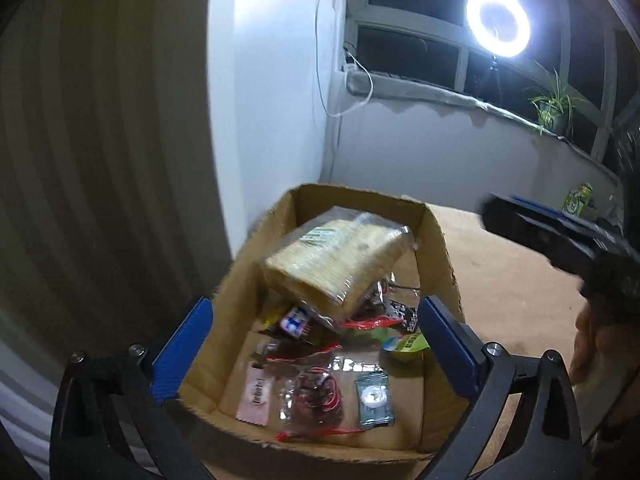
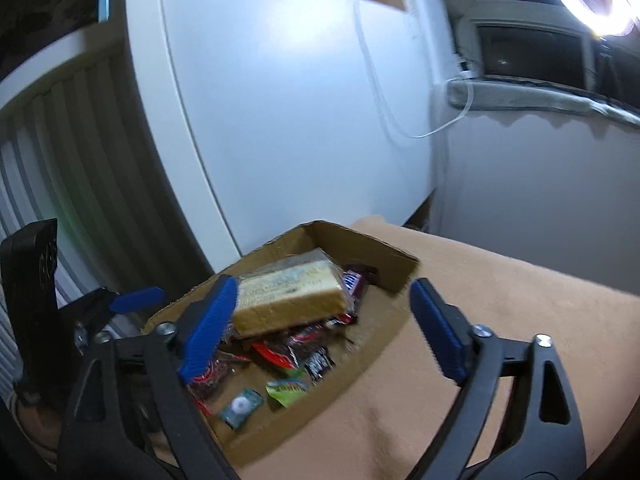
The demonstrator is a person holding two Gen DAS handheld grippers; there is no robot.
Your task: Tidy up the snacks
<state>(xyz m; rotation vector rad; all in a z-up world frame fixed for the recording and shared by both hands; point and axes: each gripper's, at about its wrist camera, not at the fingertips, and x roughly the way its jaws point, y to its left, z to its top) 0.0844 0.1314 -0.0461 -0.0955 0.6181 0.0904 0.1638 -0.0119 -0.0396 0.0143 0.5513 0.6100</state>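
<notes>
Box: an open cardboard box [image 1: 436, 248] sits on the desk [image 2: 520, 320] at its far left corner, close against the white cabinet [image 2: 280, 100]; its top flaps are torn off and the rim is ragged.
Snacks: a clear-wrapped cracker pack [image 1: 336, 260] lies tilted on top of the heap at the box's far end; below it are dark and red wrappers, a green packet [image 1: 406, 344], a teal sachet [image 1: 374, 398], a pink sachet [image 1: 254, 396] and a clear bag of dark sweets [image 1: 316, 400] near the front wall.
Left gripper [image 1: 316, 344]: fingers spread wide, one either side of the box's near end, gripping nothing.
Right gripper [image 2: 320, 324]: fingers wide apart and empty; in its own view the left finger overlaps the cracker pack's end, contact cannot be told; the right finger hangs over bare desk just outside the box's right wall.
Open room: the desk right of the box is bare tan cloth; a green can [image 1: 576, 198] stands at its far edge.
Edges: cabinet crowds the box's left side; wall and window sill lie beyond the far edge.
</notes>
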